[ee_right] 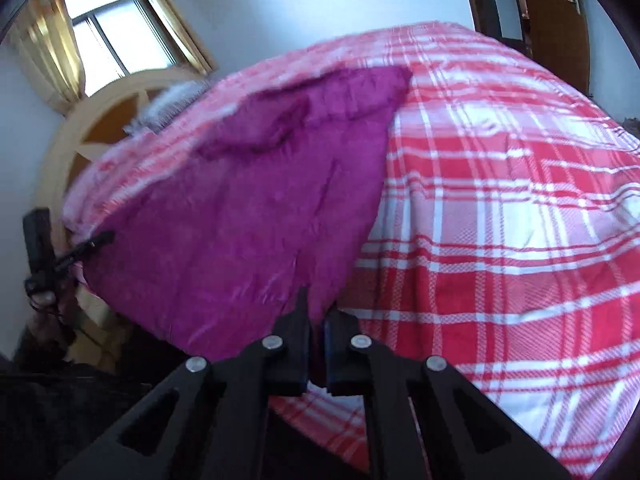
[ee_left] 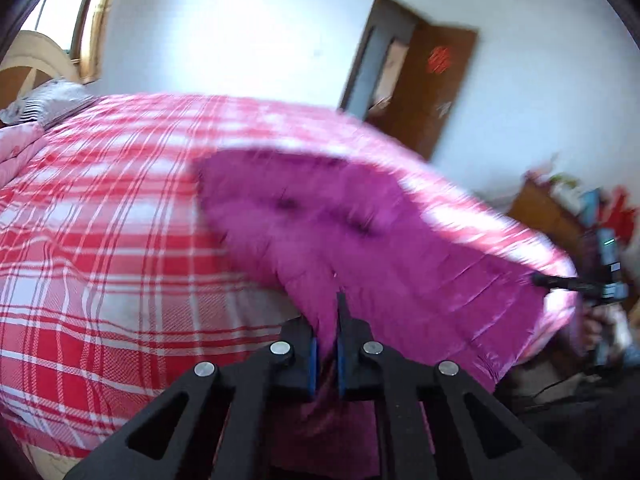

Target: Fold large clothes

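Magenta garment [ee_left: 360,240] lies spread on a red-and-white plaid bed [ee_left: 100,240], fanning fwd from both tongs. Left tongs [ee_left: 326,344] clenched on its near hem; right tongs [ee_right: 316,344] clenched on the same edge further along, so hem runs tong to tong, long axis pointing away. Neither hand nearer. Motion blur hides sleeves, collar, garment type.
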Demonstrator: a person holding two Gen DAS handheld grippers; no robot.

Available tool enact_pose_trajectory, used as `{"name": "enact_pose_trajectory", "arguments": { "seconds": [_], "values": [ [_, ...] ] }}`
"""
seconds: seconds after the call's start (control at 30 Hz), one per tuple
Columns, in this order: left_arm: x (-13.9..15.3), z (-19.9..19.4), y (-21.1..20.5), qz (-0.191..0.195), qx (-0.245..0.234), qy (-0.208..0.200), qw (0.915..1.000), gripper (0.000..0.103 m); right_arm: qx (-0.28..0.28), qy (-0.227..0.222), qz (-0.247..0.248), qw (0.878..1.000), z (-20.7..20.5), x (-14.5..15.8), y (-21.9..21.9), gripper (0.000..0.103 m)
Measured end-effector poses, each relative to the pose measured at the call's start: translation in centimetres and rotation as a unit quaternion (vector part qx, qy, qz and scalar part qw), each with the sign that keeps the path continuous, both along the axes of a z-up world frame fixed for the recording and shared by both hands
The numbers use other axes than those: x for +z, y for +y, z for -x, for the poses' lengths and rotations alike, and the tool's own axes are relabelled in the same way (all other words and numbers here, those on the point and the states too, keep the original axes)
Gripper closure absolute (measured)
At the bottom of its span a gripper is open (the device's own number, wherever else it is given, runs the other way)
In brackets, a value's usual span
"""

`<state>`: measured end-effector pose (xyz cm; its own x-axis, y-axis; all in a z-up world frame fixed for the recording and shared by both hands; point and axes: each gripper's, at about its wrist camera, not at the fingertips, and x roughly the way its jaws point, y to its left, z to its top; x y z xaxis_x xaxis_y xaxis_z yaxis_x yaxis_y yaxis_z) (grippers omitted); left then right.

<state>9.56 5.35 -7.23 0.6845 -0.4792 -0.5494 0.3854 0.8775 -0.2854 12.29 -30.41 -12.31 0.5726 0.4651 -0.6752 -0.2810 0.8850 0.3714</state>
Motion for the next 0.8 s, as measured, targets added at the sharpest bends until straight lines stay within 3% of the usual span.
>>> {"name": "enact_pose_trajectory", "arguments": {
  "seconds": [0.13,0.23,0.33,0.43,0.6,0.73,0.8],
  "values": [
    [5.1,1.5,-0.1,0.024,-0.02,-0.05,0.9983,0.097,0.0,-0.072,-0.047,0.996,3.7,6.6,-2.0,0.096],
    [5.6,-1.5,0.0,0.029,-0.012,-0.05,0.9983,0.097,-0.003,-0.131,-0.067,0.989,4.3,10.8,-2.5,0.096],
    [4.4,-6.6,1.3,0.048,0.008,-0.024,0.9985,0.097,-0.012,-0.165,-0.068,0.984,1.8,12.9,-2.4,0.096],
    [2.4,-12.7,2.1,0.042,0.03,0.009,0.9986,0.096,-0.029,-0.154,-0.081,0.984,-4.1,13.0,-2.3,0.097],
    [-1.2,-20.6,4.2,0.038,0.082,0.066,0.9937,0.079,-0.08,-0.107,-0.082,0.988,-14.6,10.9,-2.8,0.097],
    [-0.8,-21.6,6.6,0.016,0.137,0.049,0.9892,0.072,-0.113,-0.049,-0.088,0.988,-20.0,7.7,-3.9,0.097],
    [-0.2,-21.5,8.2,0.017,0.171,0.031,0.9847,0.053,-0.122,-0.028,-0.079,0.989,-21.6,6.2,-4.0,0.097]
  ]
}}
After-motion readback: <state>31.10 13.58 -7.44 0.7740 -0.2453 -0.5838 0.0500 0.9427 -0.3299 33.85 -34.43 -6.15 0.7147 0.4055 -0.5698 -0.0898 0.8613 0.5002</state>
